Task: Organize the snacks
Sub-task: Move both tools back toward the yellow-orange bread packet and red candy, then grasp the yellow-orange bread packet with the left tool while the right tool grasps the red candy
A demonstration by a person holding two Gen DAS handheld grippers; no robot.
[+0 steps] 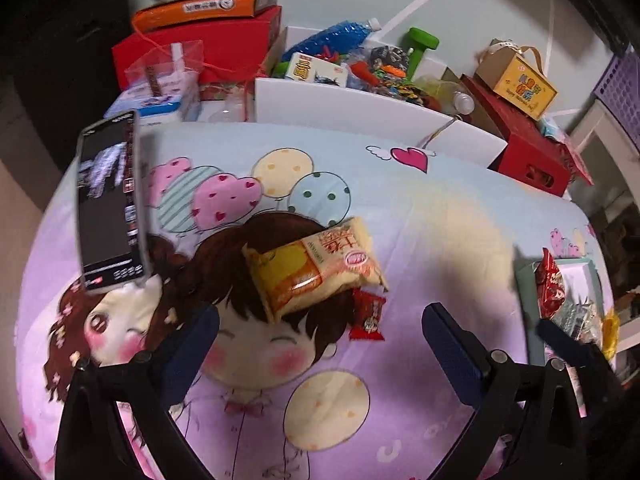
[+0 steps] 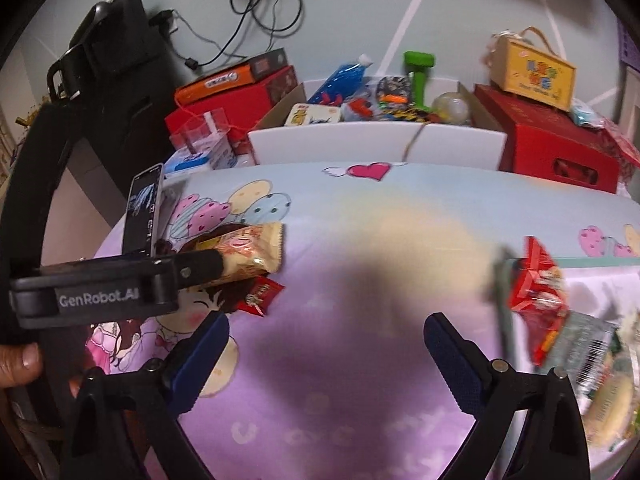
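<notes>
At the far left a phone (image 1: 110,200) stands on the cartoon bedsheet (image 1: 440,216). My left gripper (image 1: 320,344) is wide open and holds nothing; it hangs over the sheet, just short of the yellow snack packet (image 1: 316,266) and the small red candy (image 1: 368,314) that touches the packet's near corner. I think the step in hand is to take one of these two. To do it well, I should bring the open fingers (image 1: 192,344) down on both sides of the packet across its short side and close gently, because it looks soft and could slip or crush. The candy lies so close that a finger may catch it too.

My right gripper (image 2: 326,354) is also wide open and empty, over bare sheet. To its right is the teal tray (image 1: 524,276) with a red packet (image 2: 536,284) and other snacks already in it.

The left wrist view shows the yellow packet whole. In the right wrist view the left gripper's finger covers a part of it, but the tray's contents show better there, though blurred.
</notes>
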